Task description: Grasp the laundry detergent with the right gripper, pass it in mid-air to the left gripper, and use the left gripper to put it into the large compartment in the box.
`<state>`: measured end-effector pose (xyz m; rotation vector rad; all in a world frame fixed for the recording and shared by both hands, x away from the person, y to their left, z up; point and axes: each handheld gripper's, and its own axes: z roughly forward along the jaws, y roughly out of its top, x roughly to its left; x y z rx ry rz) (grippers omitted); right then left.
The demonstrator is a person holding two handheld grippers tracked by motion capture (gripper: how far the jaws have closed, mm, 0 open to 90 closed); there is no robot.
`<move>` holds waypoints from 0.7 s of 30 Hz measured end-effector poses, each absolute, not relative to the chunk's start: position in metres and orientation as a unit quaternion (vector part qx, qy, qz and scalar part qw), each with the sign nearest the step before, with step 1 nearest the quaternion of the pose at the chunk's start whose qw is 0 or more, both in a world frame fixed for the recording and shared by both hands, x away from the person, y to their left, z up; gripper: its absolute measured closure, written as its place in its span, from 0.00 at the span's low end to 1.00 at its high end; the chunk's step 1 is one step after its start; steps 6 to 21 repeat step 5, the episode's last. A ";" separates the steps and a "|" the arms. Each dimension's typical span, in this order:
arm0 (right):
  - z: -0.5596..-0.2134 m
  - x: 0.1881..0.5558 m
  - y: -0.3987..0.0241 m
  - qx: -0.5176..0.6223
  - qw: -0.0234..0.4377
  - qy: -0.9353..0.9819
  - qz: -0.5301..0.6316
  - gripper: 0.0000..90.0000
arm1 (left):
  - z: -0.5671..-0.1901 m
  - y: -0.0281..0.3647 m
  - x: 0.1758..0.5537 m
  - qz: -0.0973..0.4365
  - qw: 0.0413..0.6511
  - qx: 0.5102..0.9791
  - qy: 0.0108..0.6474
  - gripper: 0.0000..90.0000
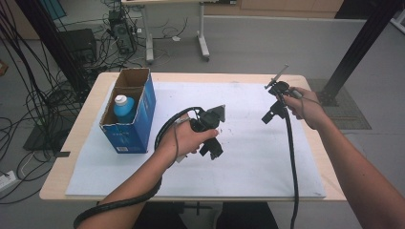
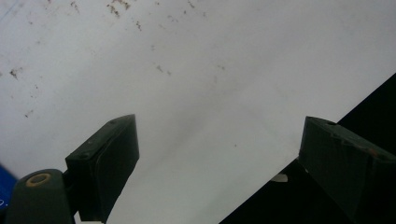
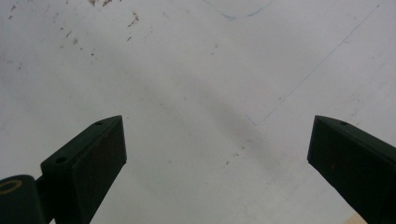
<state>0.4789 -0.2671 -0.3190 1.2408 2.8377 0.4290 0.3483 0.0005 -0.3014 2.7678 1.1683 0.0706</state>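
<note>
Two hand-held grippers hovering over a white-sheeted counter, both released.

A white sheet [image 1: 248, 162] is covering the wooden counter [image 1: 86, 114]; grey floor and cables are lying beyond. The left hand-held gripper [image 1: 213, 149] is pointing toward the near edge, the right hand-held gripper [image 1: 268, 116] toward the middle, jaws spread, gripping nothing. A blue box [image 1: 136, 114] holding a bottle [image 1: 124, 109] is sitting upright near the far-left corner; its print is unreadable.
</note>
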 end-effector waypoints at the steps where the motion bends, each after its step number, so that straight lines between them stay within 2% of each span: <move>1: -0.319 0.478 -0.267 0.397 0.008 0.908 0.136 0.05 | -0.301 0.000 0.348 0.023 0.068 0.919 0.388 0.14; 21: -0.316 0.474 -0.267 0.398 0.010 0.907 0.138 0.05 | -0.301 -0.001 0.348 0.022 0.070 0.920 0.385 0.14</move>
